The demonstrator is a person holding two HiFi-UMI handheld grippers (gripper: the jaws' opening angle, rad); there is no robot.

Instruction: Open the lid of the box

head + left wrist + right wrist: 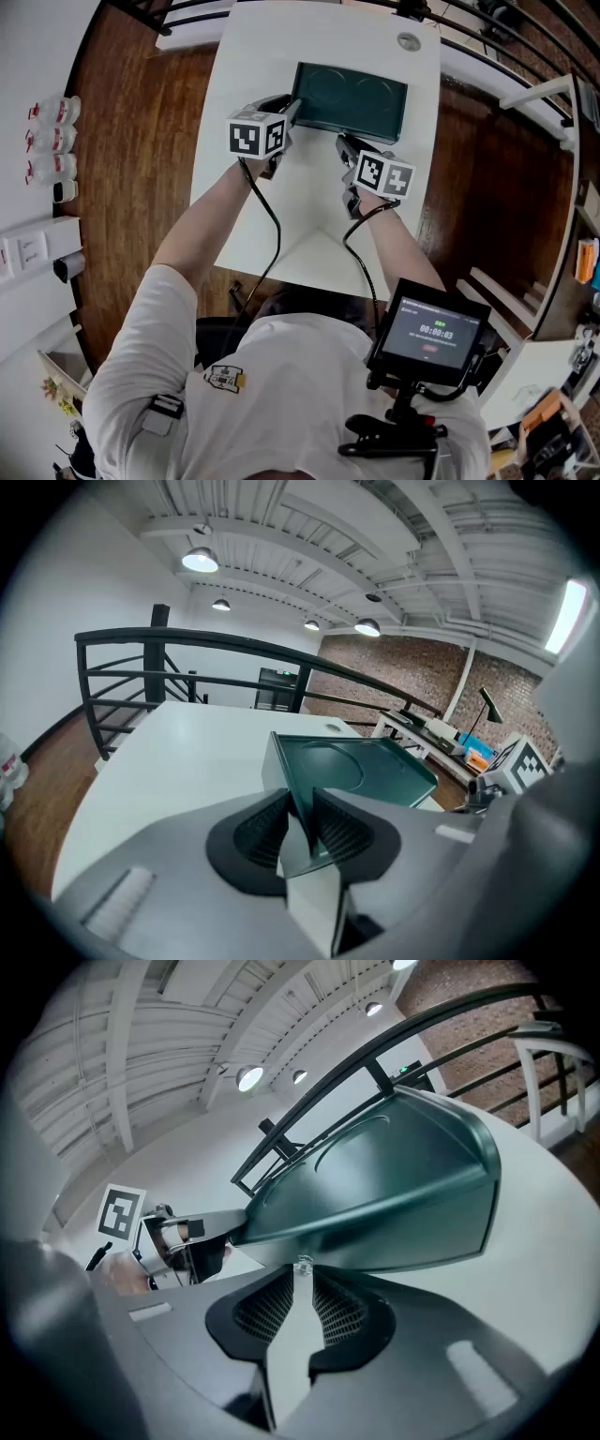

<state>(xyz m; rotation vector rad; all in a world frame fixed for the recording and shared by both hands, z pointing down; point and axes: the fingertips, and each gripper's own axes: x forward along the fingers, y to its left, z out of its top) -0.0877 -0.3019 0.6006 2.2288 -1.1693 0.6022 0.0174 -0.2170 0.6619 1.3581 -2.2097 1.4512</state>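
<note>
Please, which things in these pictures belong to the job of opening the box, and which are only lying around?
Belong to the job:
- box
- tab at its lid's front edge
- left hand-held gripper, closed on the box's corner
- right hand-held gripper, closed on the tab

Just lying about:
- bottles on the left
- round insert in the table
- screen near the person

right gripper (301, 1279) jaws were seen closed on a small clear tab (302, 1264) under the dark green box (375, 1185) rim.
</note>
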